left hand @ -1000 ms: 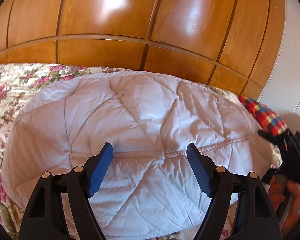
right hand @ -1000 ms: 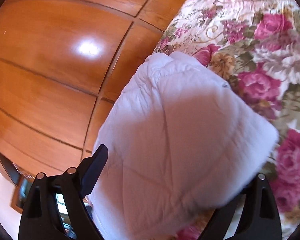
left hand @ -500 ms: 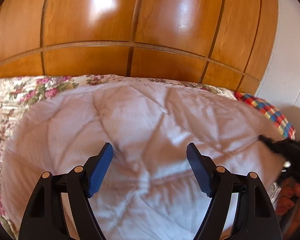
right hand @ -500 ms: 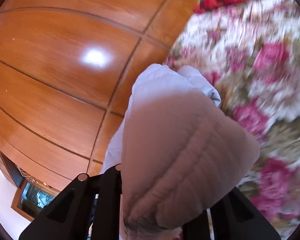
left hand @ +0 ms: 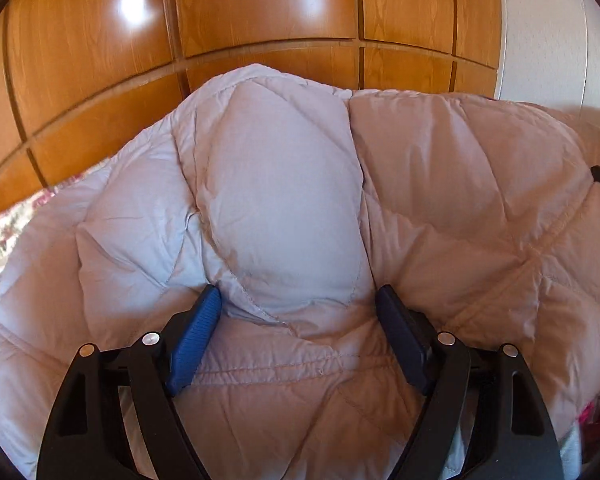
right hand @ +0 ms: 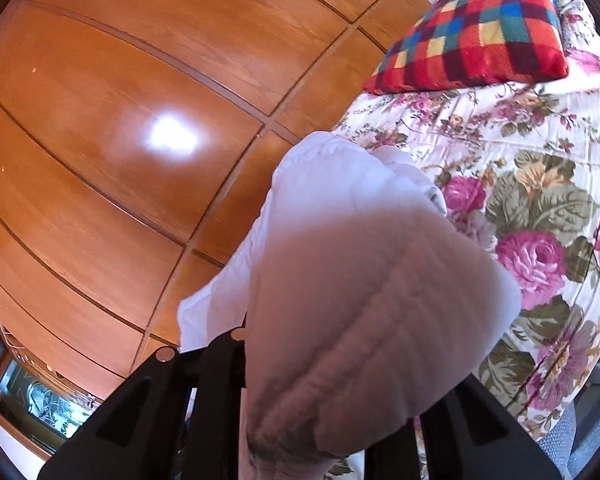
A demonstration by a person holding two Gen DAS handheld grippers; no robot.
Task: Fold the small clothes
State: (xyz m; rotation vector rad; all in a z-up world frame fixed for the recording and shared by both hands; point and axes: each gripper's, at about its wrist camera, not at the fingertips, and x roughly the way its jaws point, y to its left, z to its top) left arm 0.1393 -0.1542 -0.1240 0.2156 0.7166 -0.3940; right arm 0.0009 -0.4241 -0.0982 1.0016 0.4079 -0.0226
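The left tongs (left hand: 298, 332) stand wide open, their blue pads (left hand: 194, 344) apart on either side of a puffed panel of the quilted jacket (left hand: 284, 208). The pads' tips are right at the fabric; whether they press it cannot be told, and nothing is clamped between them. The jacket fills almost everything ahead of these tongs: pale grey-white and quilted, bulging up between the pads, with a stitched hem band running across just under them. To the right of the tongs the cloth rises in a warmer, shaded fold. To their far left a strip of the floral bed cover (left hand: 4, 232) shows. Beyond the jacket stands the wooden wardrobe (left hand: 260, 12), glossy, with grooved panels.

The right tongs (right hand: 324, 432) are closed on the jacket's (right hand: 364, 304) edge. Their jaws closed earlier in the last second and now stand narrow, with a thick stitched hem bunched between them and hiding the pads. The cloth rises from the tongs and drapes away ahead and to the left. To the right of the tongs and beyond lies the bed cover (right hand: 540, 208) with pink roses. At the far right a checked cushion (right hand: 480, 36) rests on the bed. The wardrobe (right hand: 140, 100) fills the left.
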